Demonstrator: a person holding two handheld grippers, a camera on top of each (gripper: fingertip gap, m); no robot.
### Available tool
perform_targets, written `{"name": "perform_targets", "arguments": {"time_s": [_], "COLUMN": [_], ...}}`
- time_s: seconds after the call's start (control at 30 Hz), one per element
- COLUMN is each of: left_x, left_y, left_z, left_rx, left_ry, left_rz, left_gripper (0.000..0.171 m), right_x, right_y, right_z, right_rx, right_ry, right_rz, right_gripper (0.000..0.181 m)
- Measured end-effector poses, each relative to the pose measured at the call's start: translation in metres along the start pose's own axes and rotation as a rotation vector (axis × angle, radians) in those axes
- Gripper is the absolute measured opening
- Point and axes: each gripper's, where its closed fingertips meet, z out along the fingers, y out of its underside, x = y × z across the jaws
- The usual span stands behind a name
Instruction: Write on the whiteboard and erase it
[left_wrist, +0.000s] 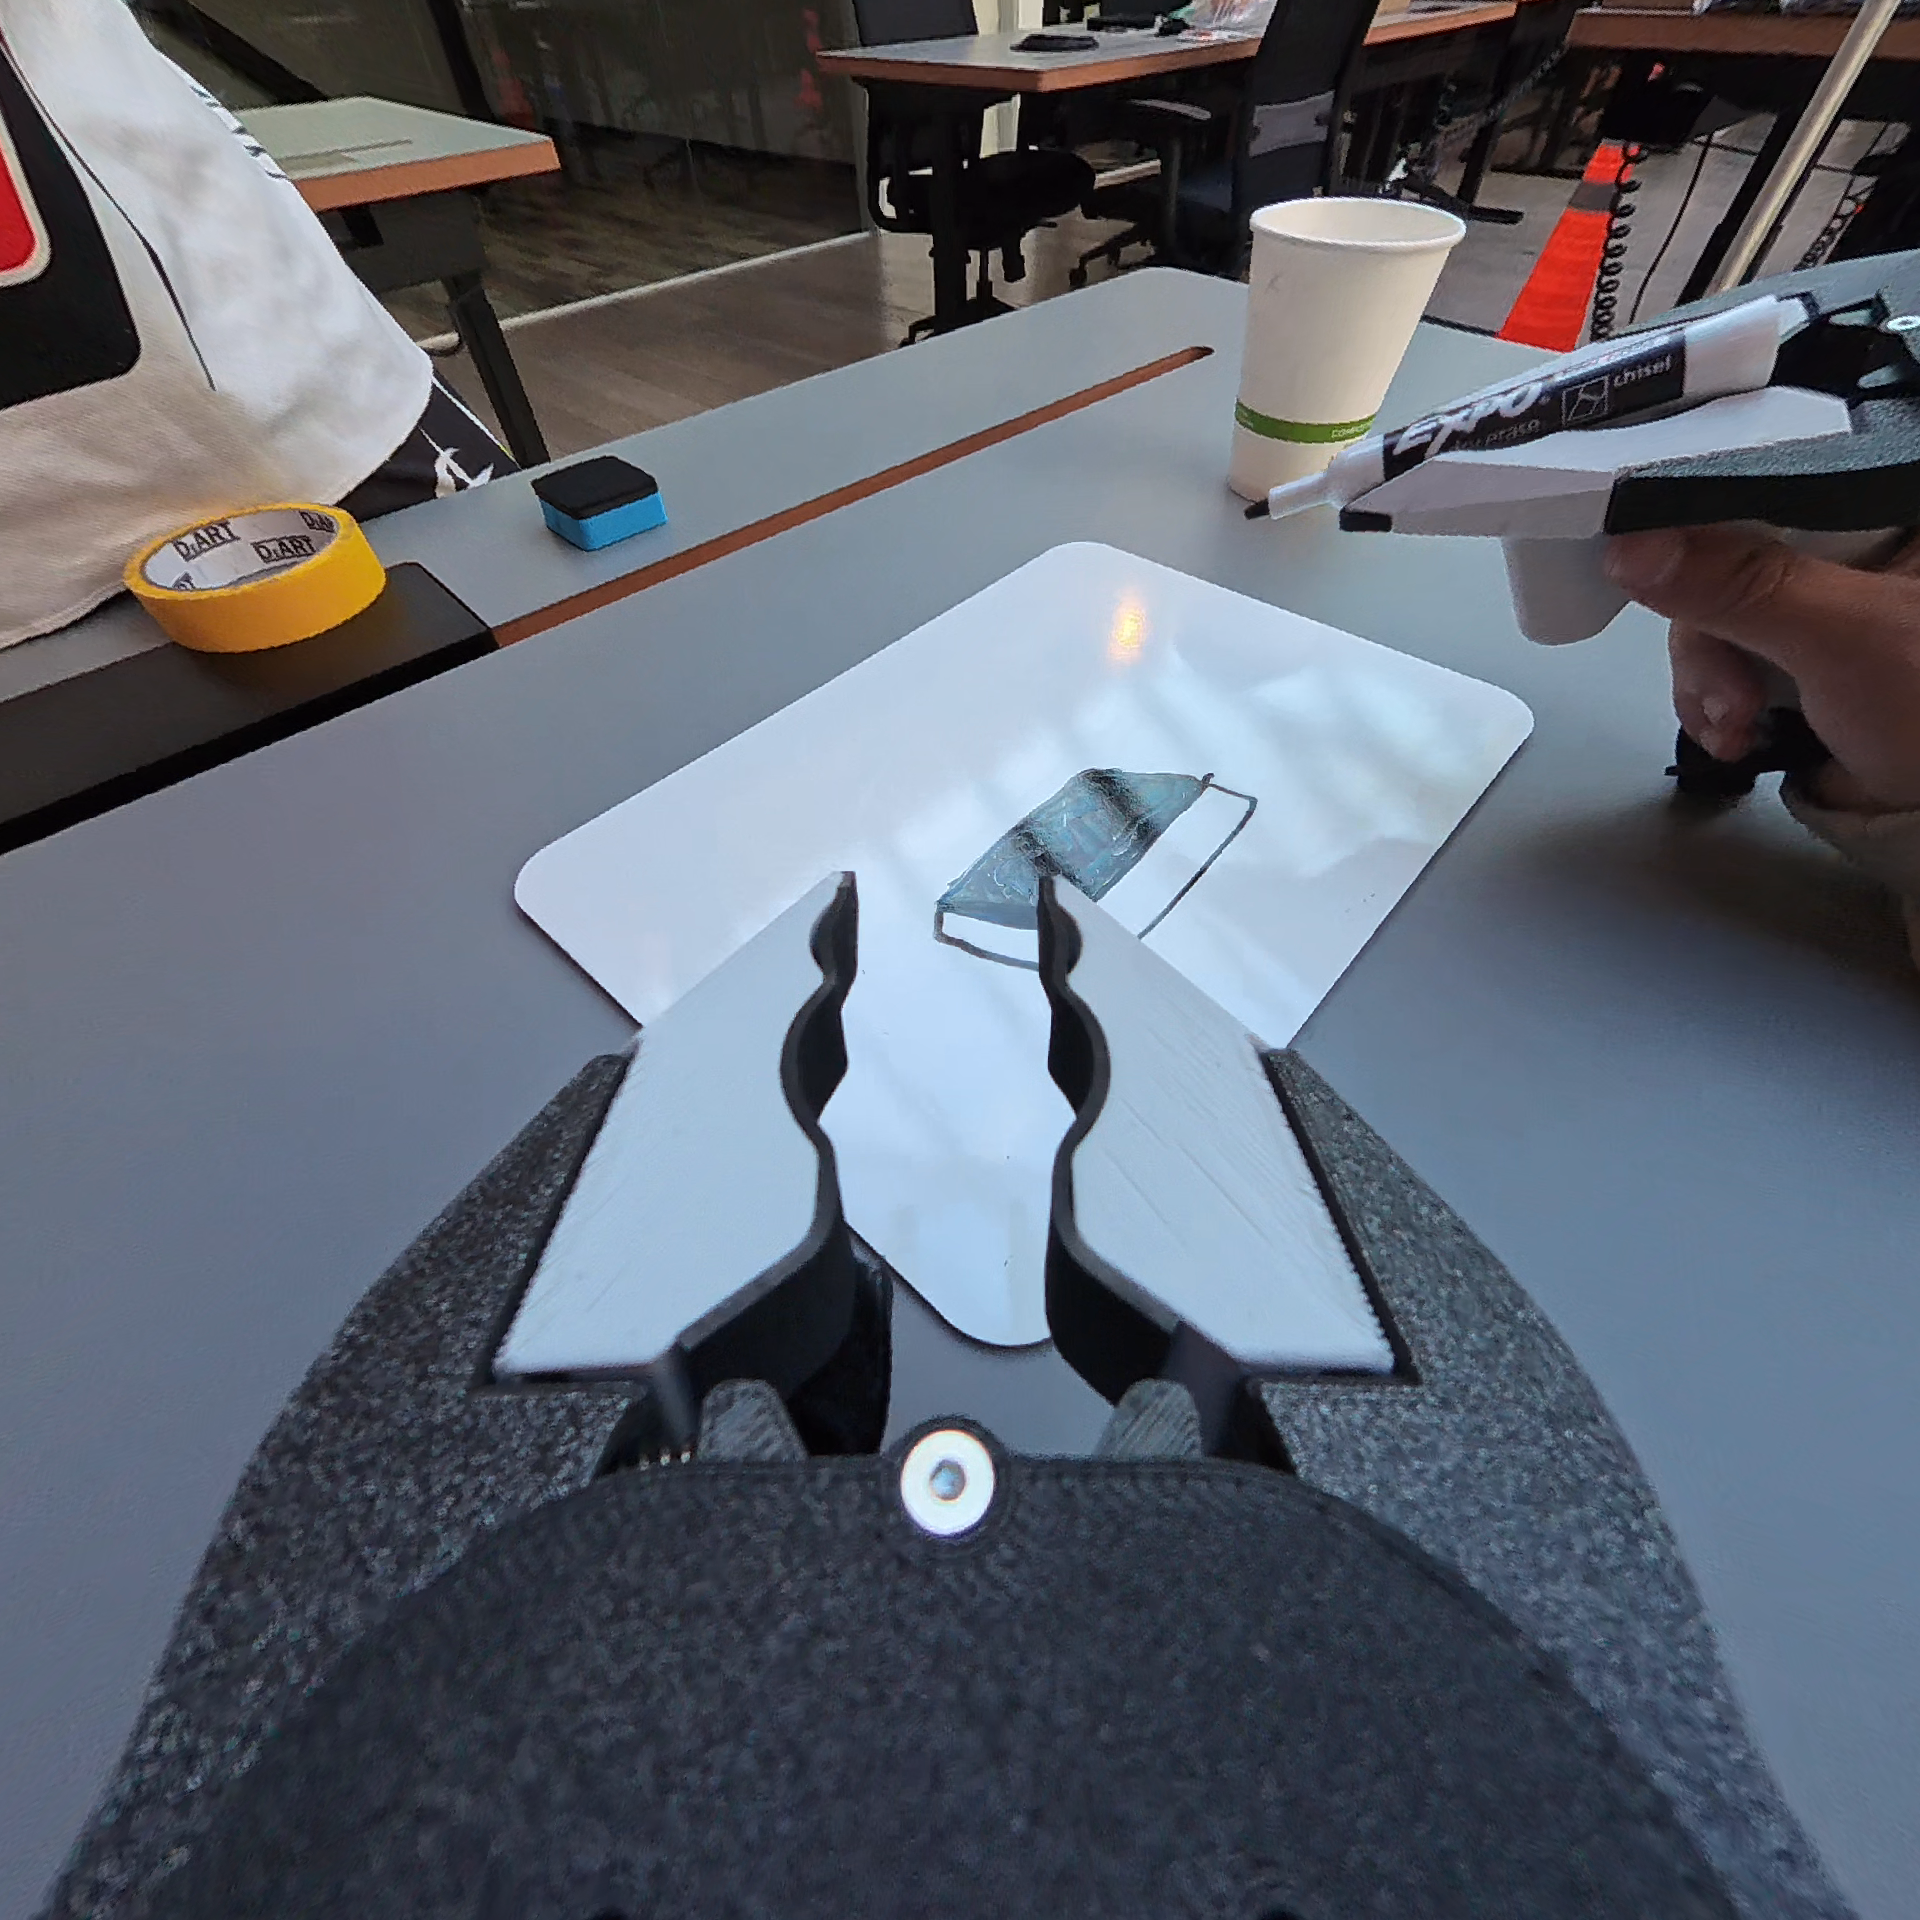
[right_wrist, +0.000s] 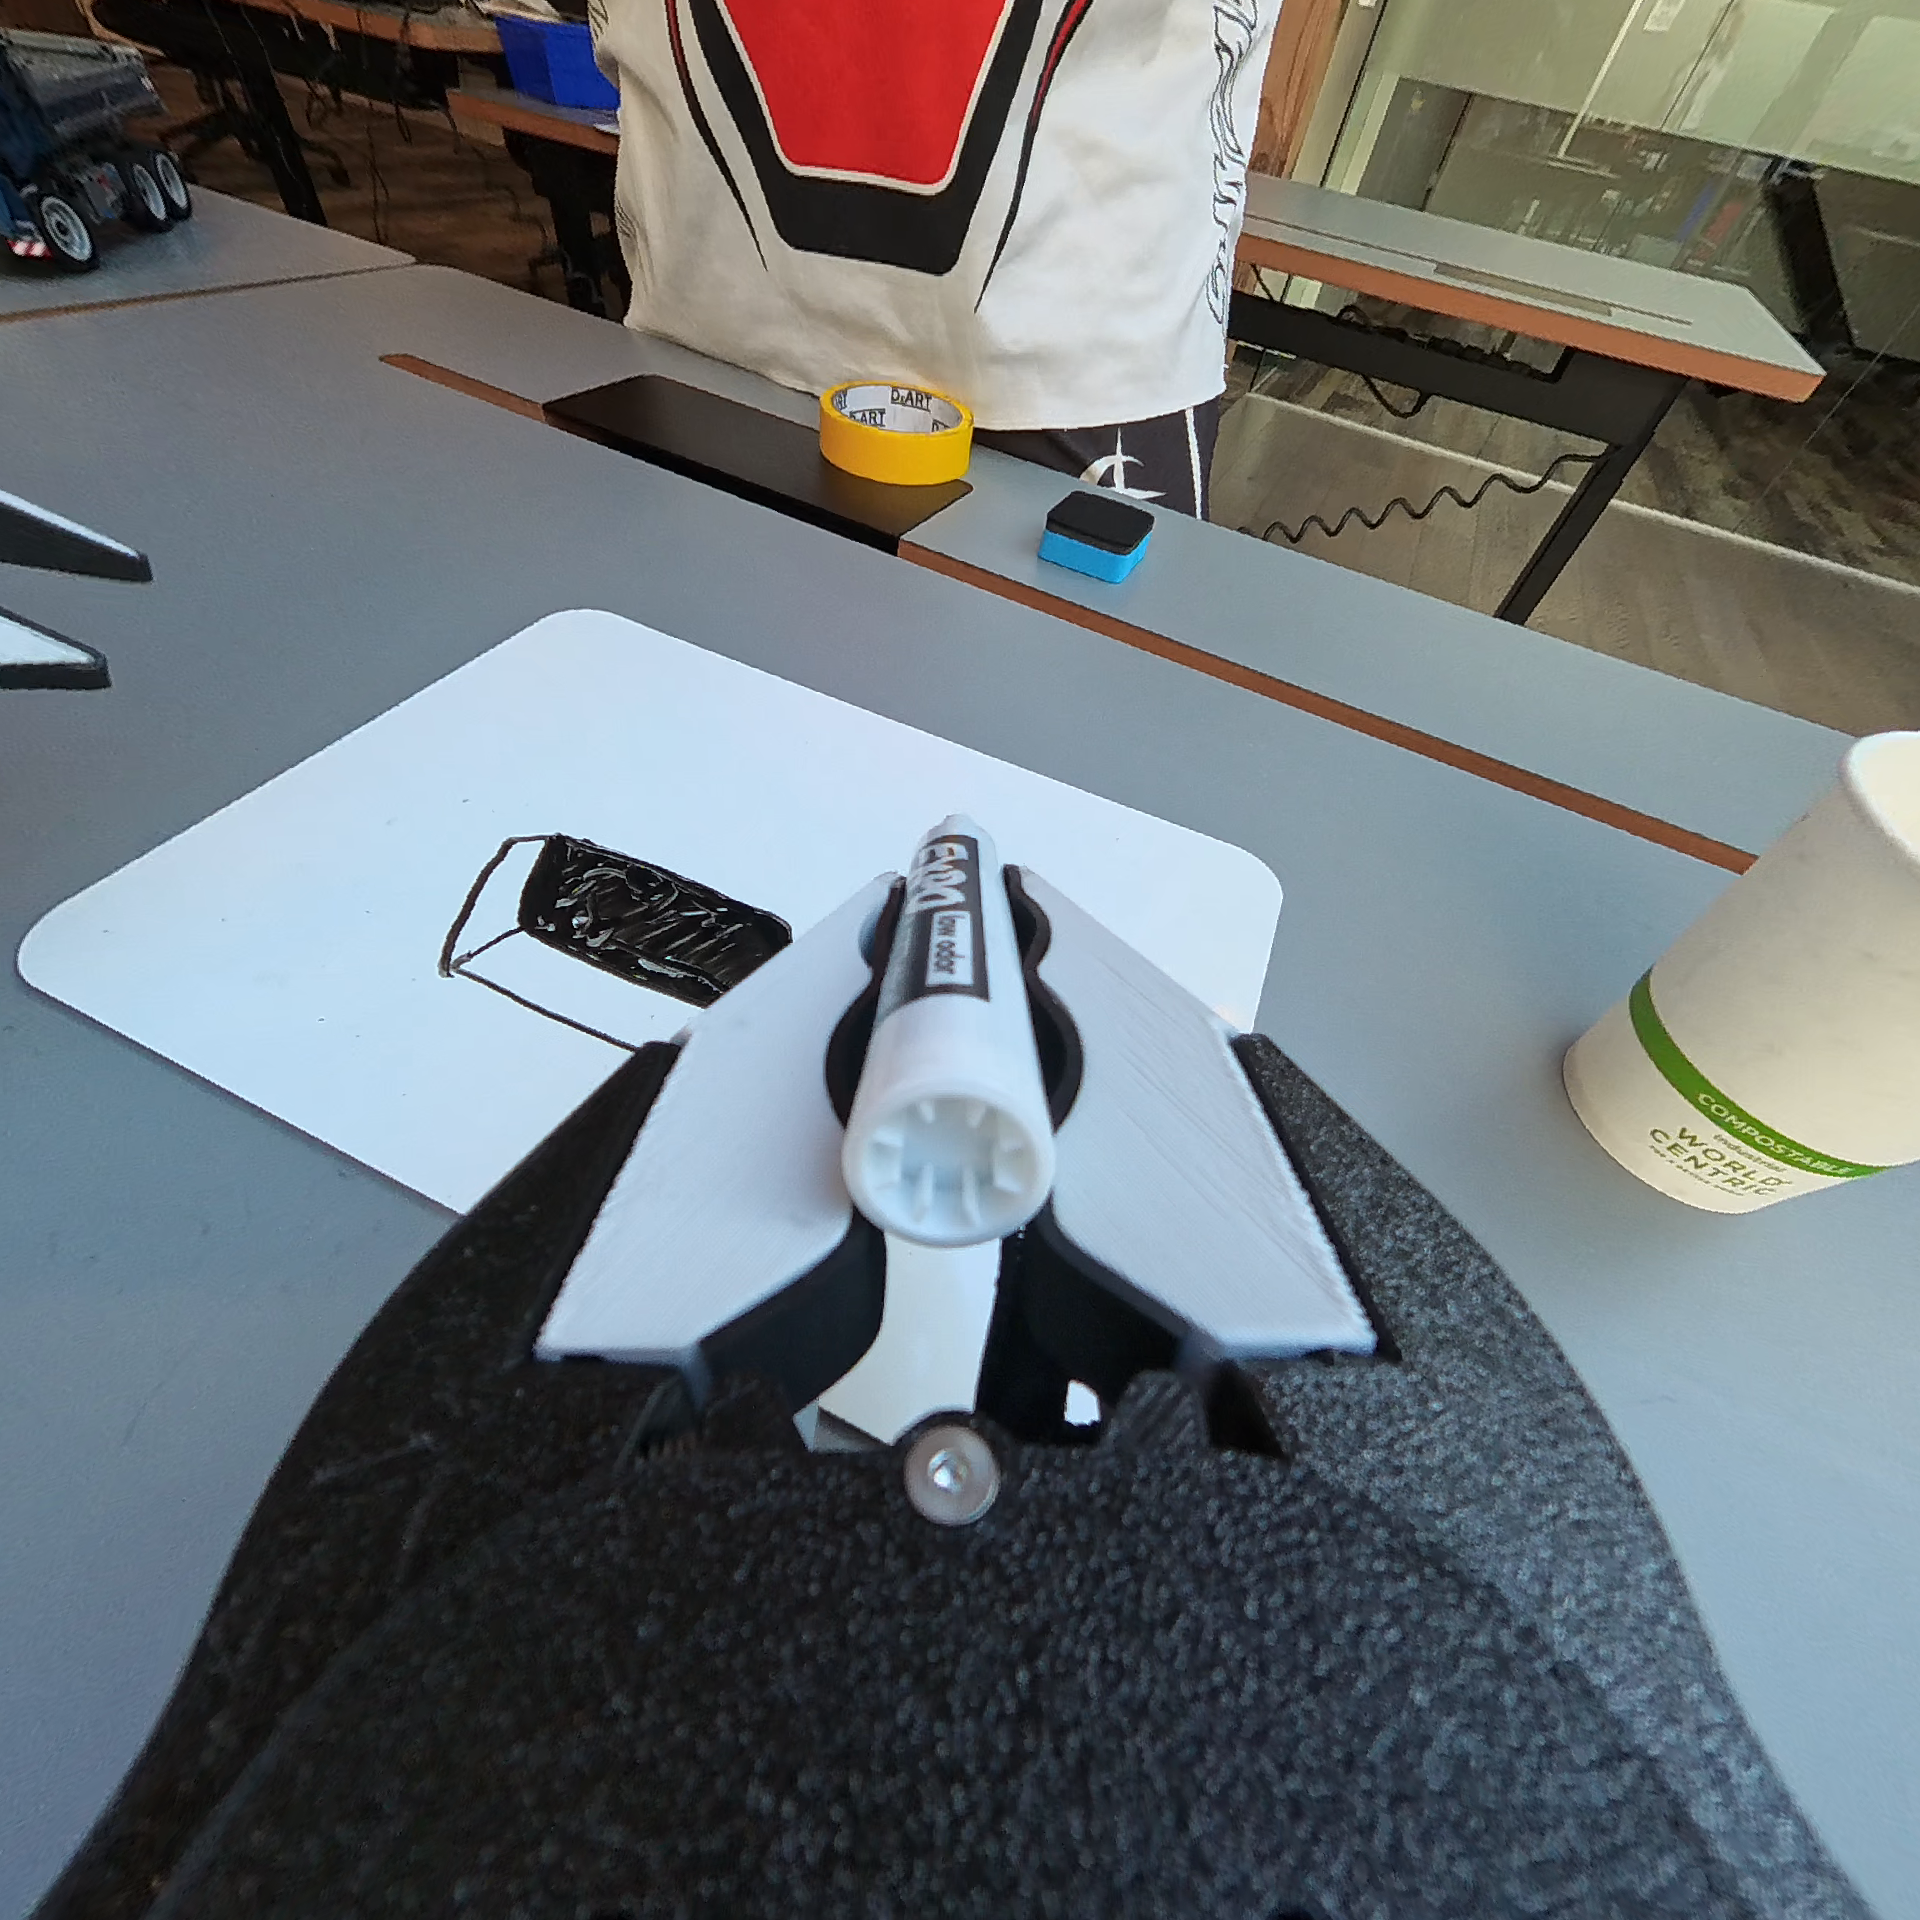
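Note:
A white dry-erase board (left_wrist: 831, 748) lies on the grey table (left_wrist: 312, 1039), and it also shows in the right wrist view (right_wrist: 623, 748). On it is a drawn rectangle, partly filled in black (left_wrist: 1091, 831) (right_wrist: 644, 920). My left gripper (left_wrist: 945, 894) is open and empty, its fingers over the board's near corner; its fingertips show at the left edge of the right wrist view (right_wrist: 125, 618). My right gripper (right_wrist: 951, 883) is shut on an uncapped black dry-erase marker (right_wrist: 940, 1039). In the left wrist view the right gripper (left_wrist: 1361, 499) holds the marker (left_wrist: 1507, 405) above the table, to the right of the board, tip apart from it.
A white paper cup (left_wrist: 1340, 343) (right_wrist: 1787, 997) stands right of the board. A yellow tape roll (left_wrist: 255, 577) (right_wrist: 896, 431) and a blue-and-black eraser (left_wrist: 600, 502) (right_wrist: 1096, 535) sit at the far edge. A person in a white shirt (right_wrist: 935, 208) stands behind it.

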Motion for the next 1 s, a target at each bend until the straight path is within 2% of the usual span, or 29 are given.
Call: {"name": "perform_targets", "arguments": {"time_s": [0.1, 0.23, 0.37, 0.57, 0.67, 0.83, 1.0], "left_x": [-0.001, 0.002, -0.009, -0.004, -0.002, 0.003, 0.001], "left_y": [0.000, 0.003, 0.000, -0.016, -0.019, -0.021, -0.029], "left_z": [0.002, 0.008, 0.007, -0.002, -0.003, -0.010, -0.018], "left_rx": [0.006, 0.003, 0.023, 0.103, 0.125, 0.152, 0.204], "left_ry": [-0.044, -0.069, -0.192, -0.253, -0.316, -0.314, -0.283], "left_rz": [0.014, -0.061, -0.061, -0.208, -0.153, -0.104, -0.141], "left_gripper": [0.035, 0.035, 0.035, 0.035, 0.034, 0.034, 0.034], "right_x": [-0.002, 0.001, 0.004, -0.011, -0.017, -0.017, -0.018], "right_y": [0.000, -0.002, 0.003, 0.008, 0.011, 0.011, 0.011], "right_z": [0.002, 0.002, 0.002, -0.007, -0.011, -0.009, -0.009], "right_rx": [0.002, 0.023, 0.015, -0.004, -0.012, -0.018, -0.026], "right_ry": [0.006, 0.033, 0.061, 0.046, 0.013, -0.028, -0.033], "right_rz": [-0.010, -0.013, 0.010, 0.010, 0.011, 0.053, 0.048], "right_gripper": [0.018, 0.018, 0.018, 0.018, 0.018, 0.018, 0.018]}}
